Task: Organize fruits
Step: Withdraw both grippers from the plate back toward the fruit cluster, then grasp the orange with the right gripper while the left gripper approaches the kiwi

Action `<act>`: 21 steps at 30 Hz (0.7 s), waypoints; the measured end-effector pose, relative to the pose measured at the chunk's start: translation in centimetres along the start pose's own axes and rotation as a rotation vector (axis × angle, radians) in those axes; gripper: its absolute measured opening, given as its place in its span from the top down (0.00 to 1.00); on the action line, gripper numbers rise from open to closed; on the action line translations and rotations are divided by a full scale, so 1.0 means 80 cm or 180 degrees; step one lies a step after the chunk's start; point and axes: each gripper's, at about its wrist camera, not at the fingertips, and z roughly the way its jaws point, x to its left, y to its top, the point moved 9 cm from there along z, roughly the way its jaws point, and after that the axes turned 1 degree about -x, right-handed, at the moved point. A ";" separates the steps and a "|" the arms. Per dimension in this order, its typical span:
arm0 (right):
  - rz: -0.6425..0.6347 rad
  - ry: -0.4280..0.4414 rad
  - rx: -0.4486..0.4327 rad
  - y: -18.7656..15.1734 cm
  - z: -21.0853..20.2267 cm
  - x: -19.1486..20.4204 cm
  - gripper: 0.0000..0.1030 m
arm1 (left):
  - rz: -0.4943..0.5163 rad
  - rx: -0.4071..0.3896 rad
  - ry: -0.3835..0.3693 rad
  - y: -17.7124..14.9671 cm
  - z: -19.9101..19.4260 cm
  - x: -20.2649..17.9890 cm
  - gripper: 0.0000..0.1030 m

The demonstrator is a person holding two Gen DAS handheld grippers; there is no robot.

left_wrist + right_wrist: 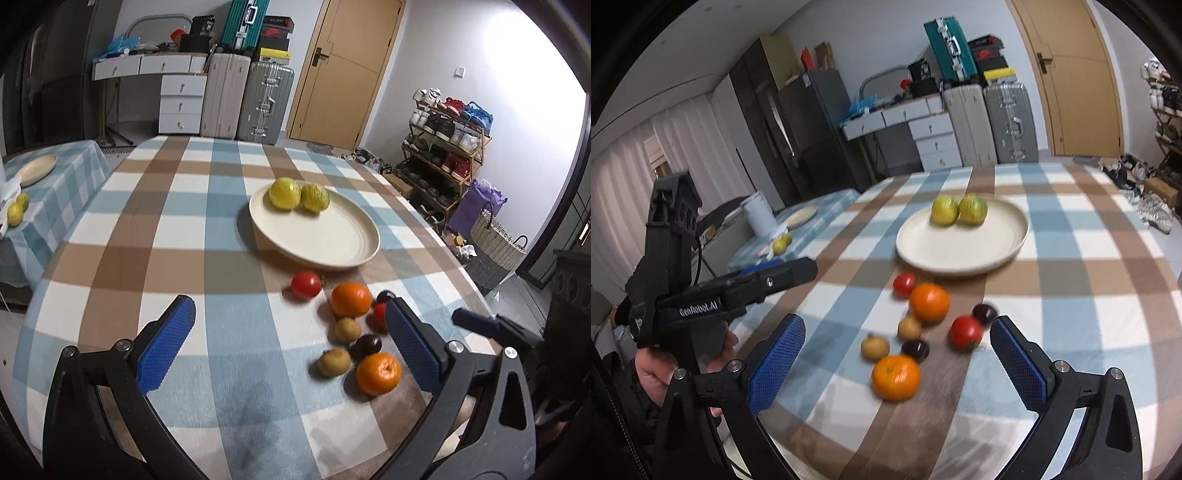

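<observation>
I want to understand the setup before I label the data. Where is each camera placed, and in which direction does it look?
Left wrist: on the left gripper, low over the checked table, facing the plate and door; own open blue fingers show, right gripper at the right edge.
Right wrist: on the right gripper, same direction; open fingers, the left gripper and the hand holding it show.
Shared: plate, two green-yellow fruits, loose fruit cluster.

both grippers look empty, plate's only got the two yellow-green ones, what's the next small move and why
Probably lower the right gripper onto the near orange and close. Both grippers are open and empty, that orange lies loose on the cloth almost between the right fingers, and the plate holds only two yellow-green fruits, with bare room in front.
</observation>
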 end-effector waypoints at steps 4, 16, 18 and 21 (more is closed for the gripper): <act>0.0089 0.0029 0.0132 -0.024 0.017 -0.001 0.02 | -0.0050 0.0092 -0.0021 -0.013 0.013 0.005 0.01; 0.0169 0.0142 0.0403 -0.054 0.053 0.000 0.16 | -0.0187 0.0231 -0.0059 -0.026 0.034 0.024 0.01; 0.0173 0.0124 0.0447 -0.056 0.058 -0.002 0.23 | -0.0201 0.0246 -0.0072 -0.028 0.038 0.026 0.01; 0.0120 0.0058 0.0452 -0.057 0.061 -0.002 0.29 | -0.0211 0.0270 -0.0073 -0.030 0.042 0.028 0.01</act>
